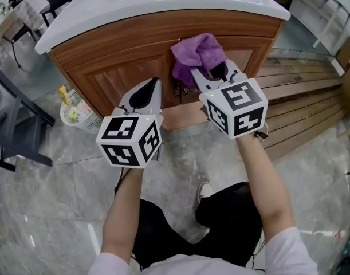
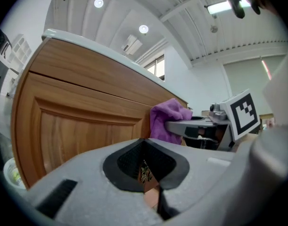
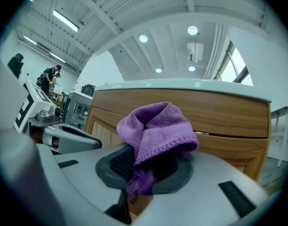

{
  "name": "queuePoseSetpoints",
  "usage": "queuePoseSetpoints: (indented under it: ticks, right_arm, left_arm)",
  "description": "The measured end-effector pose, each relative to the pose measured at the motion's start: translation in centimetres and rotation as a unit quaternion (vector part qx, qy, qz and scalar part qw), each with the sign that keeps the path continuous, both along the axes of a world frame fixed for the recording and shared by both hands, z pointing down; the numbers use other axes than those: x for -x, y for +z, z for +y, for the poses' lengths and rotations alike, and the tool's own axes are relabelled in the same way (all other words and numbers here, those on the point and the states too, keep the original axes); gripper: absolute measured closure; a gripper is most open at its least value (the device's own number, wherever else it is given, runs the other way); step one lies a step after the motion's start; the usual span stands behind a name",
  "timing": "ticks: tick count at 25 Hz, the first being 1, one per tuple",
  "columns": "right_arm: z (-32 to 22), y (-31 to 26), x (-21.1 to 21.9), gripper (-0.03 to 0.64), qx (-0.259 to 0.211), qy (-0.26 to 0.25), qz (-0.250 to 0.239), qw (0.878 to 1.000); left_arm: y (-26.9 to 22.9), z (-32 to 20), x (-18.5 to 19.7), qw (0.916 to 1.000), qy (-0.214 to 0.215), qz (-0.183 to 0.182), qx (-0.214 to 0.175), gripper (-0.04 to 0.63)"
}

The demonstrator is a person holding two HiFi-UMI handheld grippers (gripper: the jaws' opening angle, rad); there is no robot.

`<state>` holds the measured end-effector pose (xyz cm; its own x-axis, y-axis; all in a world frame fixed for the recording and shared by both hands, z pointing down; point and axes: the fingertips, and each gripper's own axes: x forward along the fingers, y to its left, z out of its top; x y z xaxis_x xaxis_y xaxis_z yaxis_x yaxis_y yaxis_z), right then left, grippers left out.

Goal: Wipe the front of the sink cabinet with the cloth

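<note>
Between the fingers of the right gripper point(image 3: 143, 175), which clamp it, sits the purple cloth point(image 3: 155, 131), bunched above their tips and close against the wooden front of the sink cabinet point(image 1: 123, 50). Left of them, the left gripper point(image 2: 146, 168) keeps its fingers together on nothing, near the cabinet door

The cloth point(image 1: 197, 53) is showing purple, the sink cabinet point(image 1: 117, 62) is showing brown wood grain, and the floor point(image 1: 48, 211) is showing grey marbling.
</note>
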<state>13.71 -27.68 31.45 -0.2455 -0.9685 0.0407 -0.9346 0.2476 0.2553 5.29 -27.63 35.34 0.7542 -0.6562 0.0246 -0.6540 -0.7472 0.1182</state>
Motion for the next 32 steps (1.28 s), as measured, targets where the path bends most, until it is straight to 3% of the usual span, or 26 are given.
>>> queuePoseSetpoints:
  ticks: [10, 21, 27, 32]
  right_arm:
    - [1.6, 0.0, -10.1, 0.550, -0.008, 0.112, -0.012, 0.994]
    - [2.9, -0.1, -18.9, 0.551, -0.005, 0.196, -0.027, 0.980]
    - [3.3, 0.1, -21.2, 0.551, 0.001, 0.223, -0.022, 0.975]
    - [4.1, -0.6, -19.1, 0.551, 0.003, 0.196, -0.014, 0.980]
  left_arm:
    - [0.0, 1.4, -5.5, 0.9983, 0.059, 0.001, -0.006, 0.591]
    - [1.4, 2.2, -7.6, 0.9970, 0.077, -0.007, 0.008, 0.591]
    - [2.1, 1.9, -7.2, 0.9972, 0.071, -0.015, 0.016, 0.591]
    - [2.2, 1.8, -6.3, 0.9978, 0.061, -0.017, 0.018, 0.591]
